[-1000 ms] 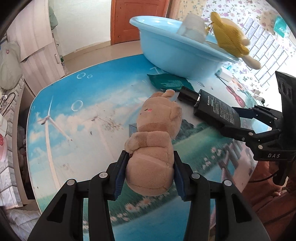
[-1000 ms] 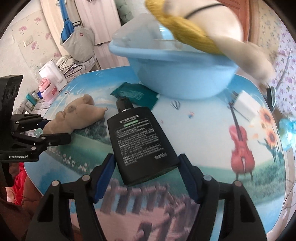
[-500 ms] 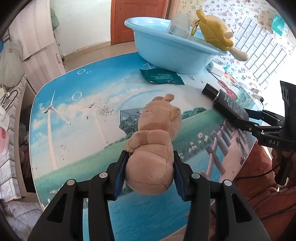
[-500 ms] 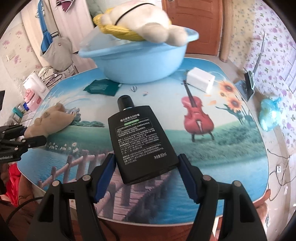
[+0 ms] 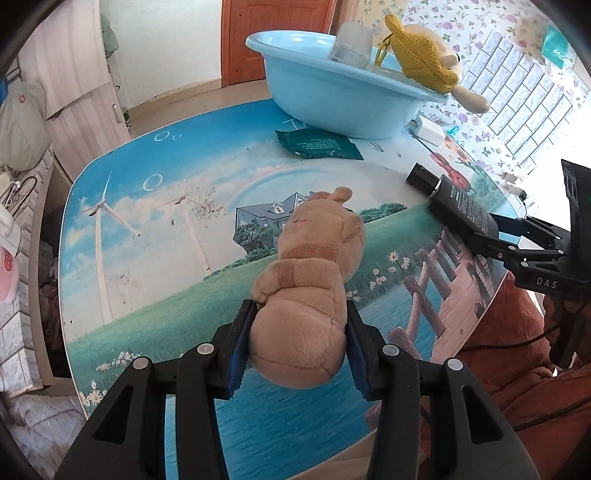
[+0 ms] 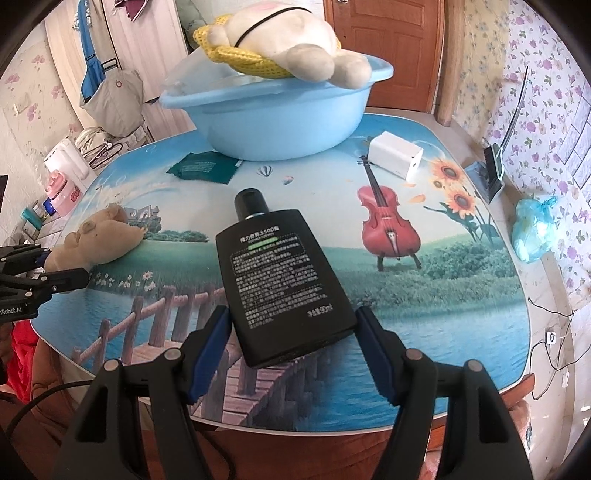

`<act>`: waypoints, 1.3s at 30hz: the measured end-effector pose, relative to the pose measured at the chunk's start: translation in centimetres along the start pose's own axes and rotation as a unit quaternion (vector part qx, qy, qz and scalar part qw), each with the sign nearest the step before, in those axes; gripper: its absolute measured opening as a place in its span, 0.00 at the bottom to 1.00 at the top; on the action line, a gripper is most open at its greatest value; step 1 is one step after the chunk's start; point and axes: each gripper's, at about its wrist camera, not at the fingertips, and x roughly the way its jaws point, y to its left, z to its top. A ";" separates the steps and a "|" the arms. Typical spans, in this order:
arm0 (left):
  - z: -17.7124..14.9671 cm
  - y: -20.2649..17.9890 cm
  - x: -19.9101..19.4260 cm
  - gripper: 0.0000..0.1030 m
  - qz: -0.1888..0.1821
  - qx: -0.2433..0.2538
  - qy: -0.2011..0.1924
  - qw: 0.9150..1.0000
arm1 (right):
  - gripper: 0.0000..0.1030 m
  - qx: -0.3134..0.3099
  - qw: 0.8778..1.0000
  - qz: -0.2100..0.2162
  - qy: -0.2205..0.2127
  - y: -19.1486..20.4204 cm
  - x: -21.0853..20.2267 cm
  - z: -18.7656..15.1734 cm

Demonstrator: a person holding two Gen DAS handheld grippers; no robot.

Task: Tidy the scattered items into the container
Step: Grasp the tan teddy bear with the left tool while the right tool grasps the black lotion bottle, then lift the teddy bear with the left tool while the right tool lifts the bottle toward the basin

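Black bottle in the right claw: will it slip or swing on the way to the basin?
The black bottle looks rigid, flat-sided and smooth, so it may slide in the right claw, whose pads sit only at its bottom corners. Most of its length juts forward, so it could pivot downward. Being flat, it probably won't roll once inside the blue basin.

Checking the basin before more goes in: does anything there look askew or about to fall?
Yes. The white plush toy in yellow netting lies across the blue basin's rim, its legs hanging over the edge rather than inside, so it might slip out.
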 end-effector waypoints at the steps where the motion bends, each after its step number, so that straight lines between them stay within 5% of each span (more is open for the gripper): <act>1: 0.0 0.0 0.1 0.44 0.000 0.000 0.000 1.000 | 0.67 -0.002 1.000 -0.001 0.000 0.1 0.1 0.1; 14: 1.2 0.4 1.5 0.59 0.004 0.004 0.005 1.000 | 0.69 -0.026 1.000 -0.015 -0.001 0.8 0.9 0.5; 26: 1.5 -0.7 3.3 1.00 0.043 0.045 0.007 0.998 | 0.86 -0.045 0.999 -0.018 -0.017 1.3 1.8 0.7; 32: 1.4 -0.5 3.3 1.00 0.048 0.039 -0.007 0.998 | 1.00 -0.041 0.999 -0.020 -0.024 1.4 2.0 0.5; 39: 1.2 -0.5 3.1 1.00 0.053 0.028 -0.025 0.998 | 1.00 -0.033 0.999 -0.023 -0.028 1.2 2.0 0.5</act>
